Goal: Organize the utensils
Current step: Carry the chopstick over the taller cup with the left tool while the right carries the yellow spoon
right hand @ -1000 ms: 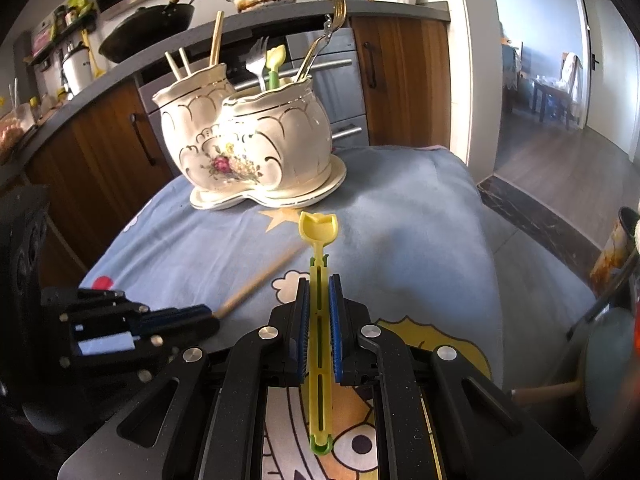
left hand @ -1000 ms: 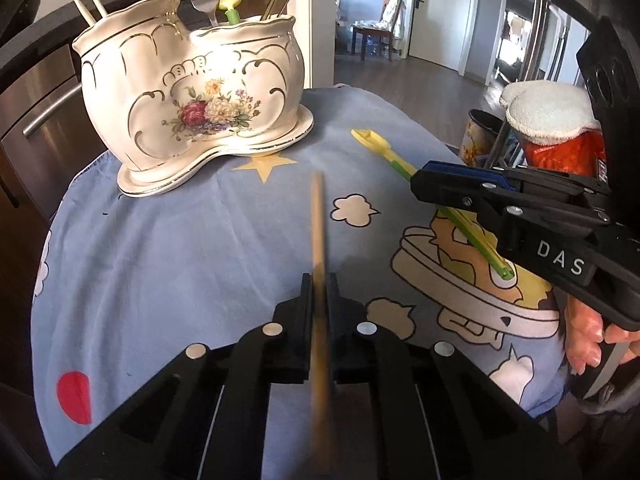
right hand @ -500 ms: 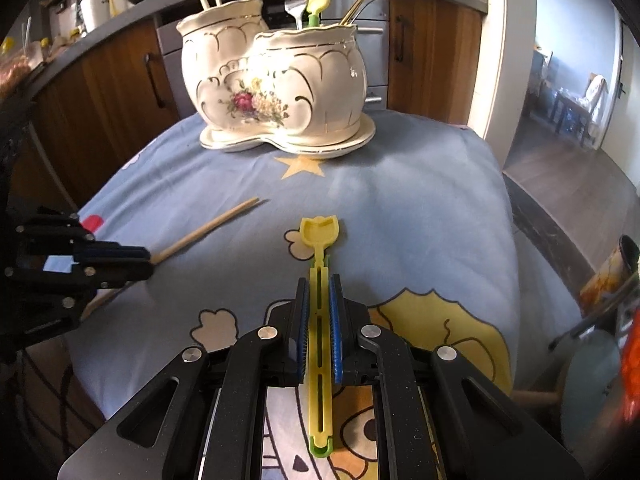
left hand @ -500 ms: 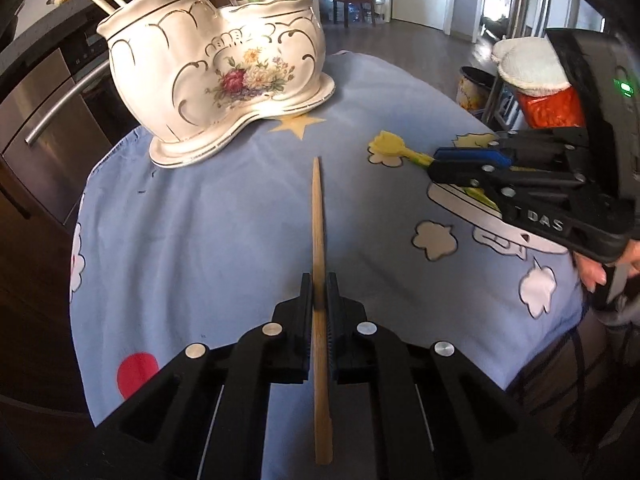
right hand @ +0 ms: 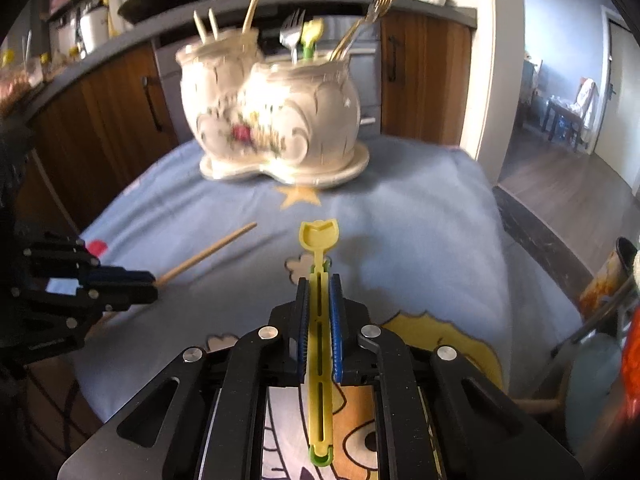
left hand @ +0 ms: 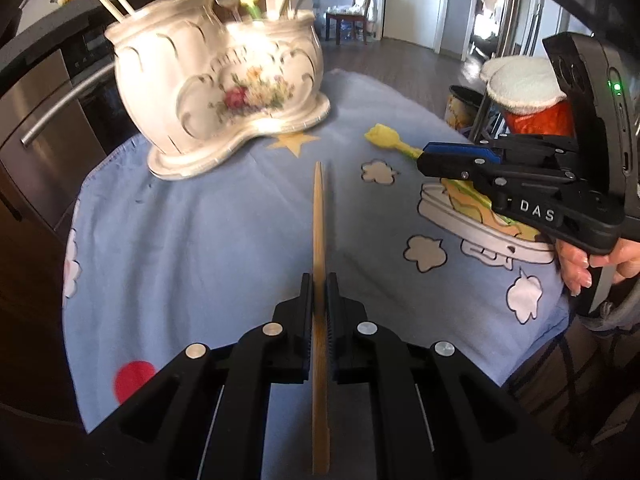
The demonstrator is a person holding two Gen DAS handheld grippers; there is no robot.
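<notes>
My left gripper is shut on a wooden chopstick that points toward the white floral ceramic holder. The right gripper is shut on a yellow plastic spoon with a green end, its bowl held out ahead above the cloth. In the right wrist view the holder stands at the far edge of the table, with chopsticks in its left pot and forks and a yellow spoon in its right pot. Each gripper shows in the other's view: the right gripper at the right, the left gripper at the left.
A blue cartoon-print cloth covers the table. Wooden cabinets and a dark counter with a pan stand behind it. An orange bag under a white cloth sits off the table's right side. A hand holds the right gripper.
The left gripper has lifted and shifted with the chopstick, so the holder sits further off and to the left in its view. The right gripper still holds the spoon, with the holder now seen more level.
</notes>
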